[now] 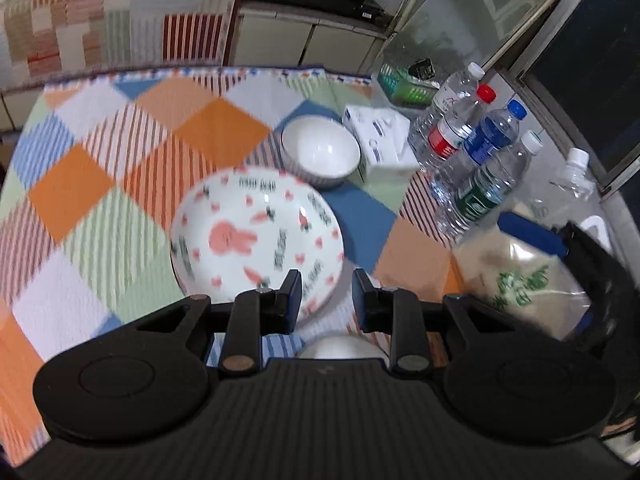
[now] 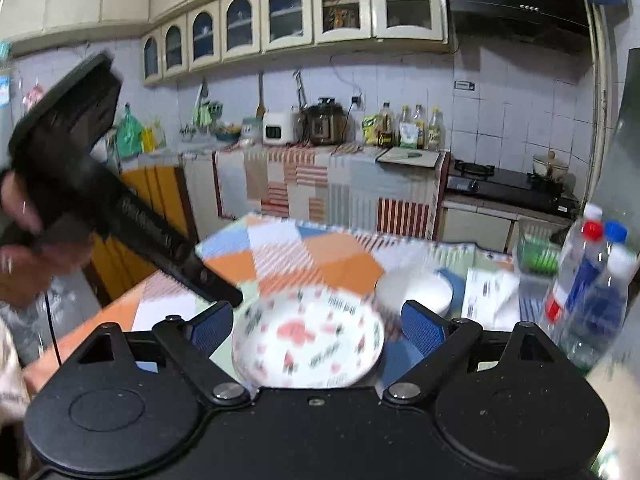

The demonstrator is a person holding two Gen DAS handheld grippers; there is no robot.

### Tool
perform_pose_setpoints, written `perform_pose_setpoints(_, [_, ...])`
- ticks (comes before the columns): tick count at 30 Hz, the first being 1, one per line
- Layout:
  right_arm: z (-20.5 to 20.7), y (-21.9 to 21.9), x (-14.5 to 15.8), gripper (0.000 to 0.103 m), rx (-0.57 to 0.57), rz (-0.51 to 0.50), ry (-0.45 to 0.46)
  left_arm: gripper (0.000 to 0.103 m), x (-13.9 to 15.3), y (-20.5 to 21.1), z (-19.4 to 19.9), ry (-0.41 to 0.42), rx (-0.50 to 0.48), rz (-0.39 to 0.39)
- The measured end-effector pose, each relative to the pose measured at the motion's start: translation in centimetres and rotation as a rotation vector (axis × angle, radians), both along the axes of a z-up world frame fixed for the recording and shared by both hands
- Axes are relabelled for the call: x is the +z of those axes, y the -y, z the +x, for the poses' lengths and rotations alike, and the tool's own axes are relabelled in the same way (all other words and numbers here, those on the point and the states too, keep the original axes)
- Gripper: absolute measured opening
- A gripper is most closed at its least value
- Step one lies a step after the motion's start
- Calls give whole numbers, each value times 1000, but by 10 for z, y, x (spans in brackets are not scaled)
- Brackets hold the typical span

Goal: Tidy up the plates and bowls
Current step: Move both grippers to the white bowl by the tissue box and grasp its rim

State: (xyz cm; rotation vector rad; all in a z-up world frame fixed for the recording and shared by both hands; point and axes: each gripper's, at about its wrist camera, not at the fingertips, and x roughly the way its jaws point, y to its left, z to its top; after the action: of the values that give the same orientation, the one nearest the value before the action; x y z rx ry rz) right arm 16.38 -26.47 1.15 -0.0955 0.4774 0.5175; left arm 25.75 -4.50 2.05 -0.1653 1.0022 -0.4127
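White bowl [image 1: 320, 151] sits far right of the rabbit plate [image 1: 256, 236]; my left gripper [image 1: 326, 294] and right gripper [image 2: 318, 326] have jaws apart, empty. Next I judge: grasp the bowl and stack it.

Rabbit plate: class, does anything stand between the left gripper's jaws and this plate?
Nothing visible does. The left gripper hangs with jaws apart and empty just above the near rim of the rabbit plate; the bowl sits beyond.

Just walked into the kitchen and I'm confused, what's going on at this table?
A person holds handheld tongs in each hand over a table with a checked orange, blue and green cloth. Both the left tongs and right tongs are open and hold nothing. Below them sit a white plate with a pink rabbit print and, just behind it, a plain white bowl. Plastic water bottles stand to one side.
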Motion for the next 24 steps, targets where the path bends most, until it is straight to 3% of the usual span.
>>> perform_pose_setpoints(4, [52, 13, 10, 87, -49, 101, -134, 27, -2, 16, 25, 61, 10, 86])
perform_pose_setpoints(7, [101, 25, 3, 79, -138, 182, -321, 27, -6, 30, 39, 105, 15, 165])
perform_pose_setpoints(9, [129, 37, -5, 78, -188, 312, -455, 28, -10, 34, 50, 91, 2, 165])
perform_pose_setpoints(11, [151, 44, -15, 77, -216, 376, -543, 29, -16, 34, 64, 64, 12, 151])
perform_pose_setpoints(17, [200, 39, -51, 71, -334, 300, -584, 30, -43, 38, 110, 120, -2, 151])
perform_pose_setpoints(24, [248, 47, -109, 64, -477, 311, -554, 30, -89, 39, 171, 50, 72, 35])
